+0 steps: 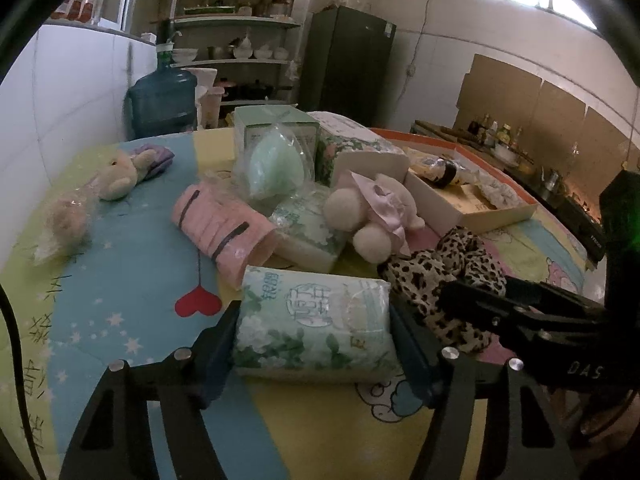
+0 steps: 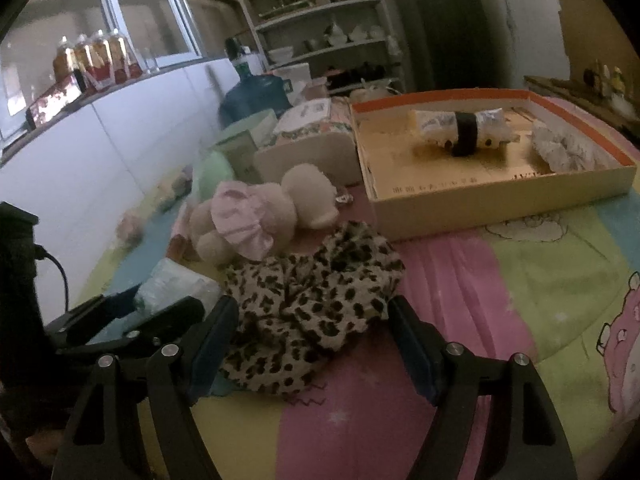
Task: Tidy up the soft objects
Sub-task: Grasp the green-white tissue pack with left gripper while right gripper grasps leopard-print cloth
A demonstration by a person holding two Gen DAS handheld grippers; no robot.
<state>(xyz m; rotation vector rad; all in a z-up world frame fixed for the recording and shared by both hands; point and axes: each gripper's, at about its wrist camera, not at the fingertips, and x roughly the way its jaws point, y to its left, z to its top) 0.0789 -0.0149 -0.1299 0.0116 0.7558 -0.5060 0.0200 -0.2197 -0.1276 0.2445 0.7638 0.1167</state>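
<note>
The left gripper [image 1: 314, 332] clamps the tissue pack [image 1: 316, 320], long axis spanning its jaws; the right gripper [image 2: 314, 330] gapes around the leopard scrunchie [image 2: 308, 308].

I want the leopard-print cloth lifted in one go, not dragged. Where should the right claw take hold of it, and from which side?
Grip the bunched middle of the leopard-print cloth, coming down from above on its near side. It lies in a crumpled heap between the right claw's open fingers, so the raised folds give something to pinch; the thin near edge would likely slip.
</note>
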